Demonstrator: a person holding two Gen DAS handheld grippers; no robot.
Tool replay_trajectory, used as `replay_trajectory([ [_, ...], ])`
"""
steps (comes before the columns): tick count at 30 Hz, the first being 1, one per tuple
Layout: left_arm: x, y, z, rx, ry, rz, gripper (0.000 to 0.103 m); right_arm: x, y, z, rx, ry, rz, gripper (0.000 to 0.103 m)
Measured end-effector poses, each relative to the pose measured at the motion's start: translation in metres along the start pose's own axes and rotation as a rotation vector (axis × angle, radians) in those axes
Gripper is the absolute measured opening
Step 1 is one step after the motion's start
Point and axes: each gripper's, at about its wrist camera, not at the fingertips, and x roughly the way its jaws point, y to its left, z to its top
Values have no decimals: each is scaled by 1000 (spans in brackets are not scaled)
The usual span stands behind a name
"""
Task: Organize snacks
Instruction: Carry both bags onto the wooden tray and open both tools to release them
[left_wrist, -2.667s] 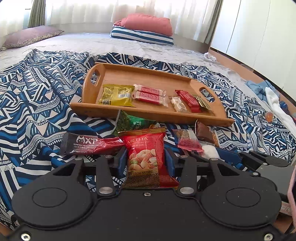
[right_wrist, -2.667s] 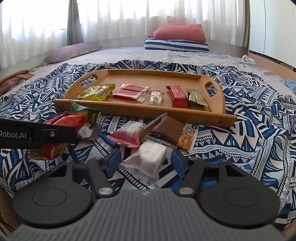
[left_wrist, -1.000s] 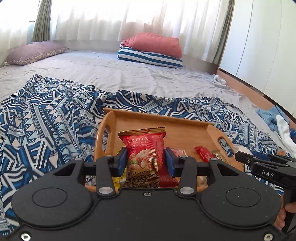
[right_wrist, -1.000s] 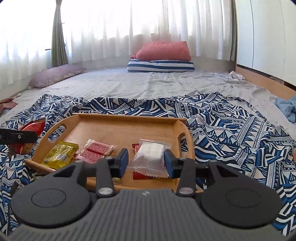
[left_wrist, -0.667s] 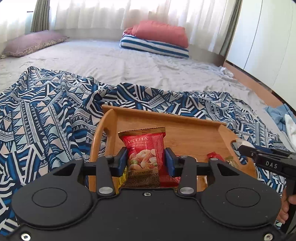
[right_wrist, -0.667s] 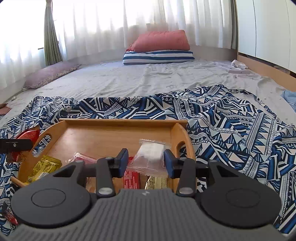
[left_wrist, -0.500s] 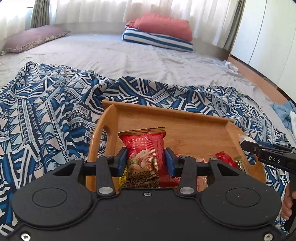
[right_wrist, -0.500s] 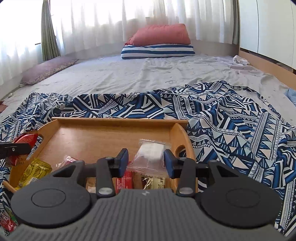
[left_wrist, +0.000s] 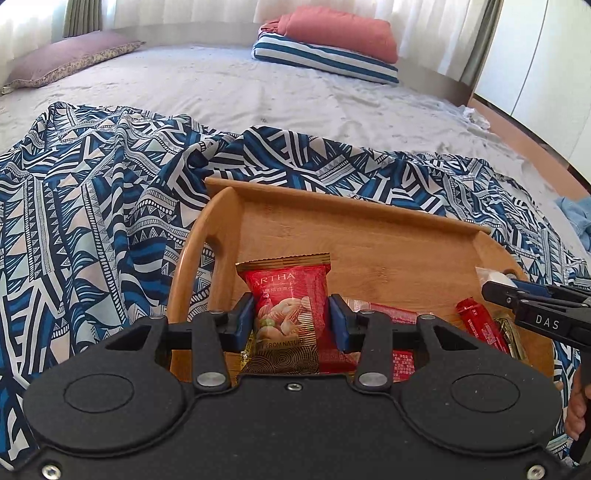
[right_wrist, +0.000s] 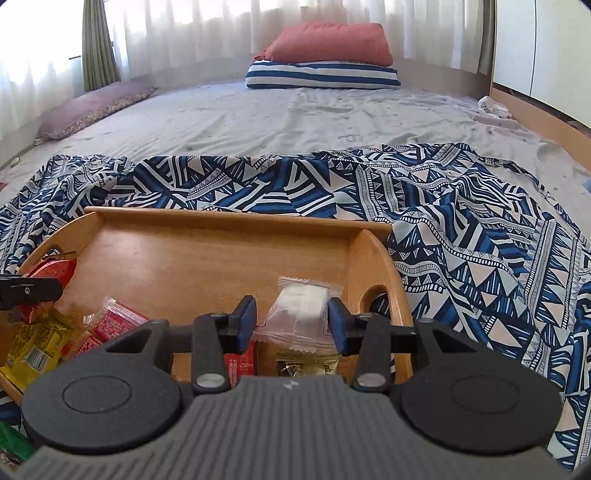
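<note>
So I'm bringing both tongs in over the tray (left_wrist: 369, 221) now, off the blanket (left_wrist: 92, 203), left tongs (left_wrist: 291, 321) pinching the red nut pack (left_wrist: 288, 295), right tongs (right_wrist: 291, 321) pinching the clear packet (right_wrist: 301, 306), so I'm guessing drop-off's next.

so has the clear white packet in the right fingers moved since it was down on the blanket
Yes. The clear white packet, gripped by the right gripper, has moved from the blanket forward to above the wooden tray, near its right handle.
</note>
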Motion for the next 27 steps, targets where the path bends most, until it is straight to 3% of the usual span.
replay_trajectory([
  [15, 6, -6, -2, 18, 4, 13, 41, 3, 2, -4, -20, 12, 0, 49],
  [22, 0, -9, -2, 38, -6, 15, 42, -4, 2, -3, -17, -4, 10, 60],
  [27, -16, -14, -5, 83, -51, 19, 53, -16, 4, -2, -23, -24, 17, 62],
])
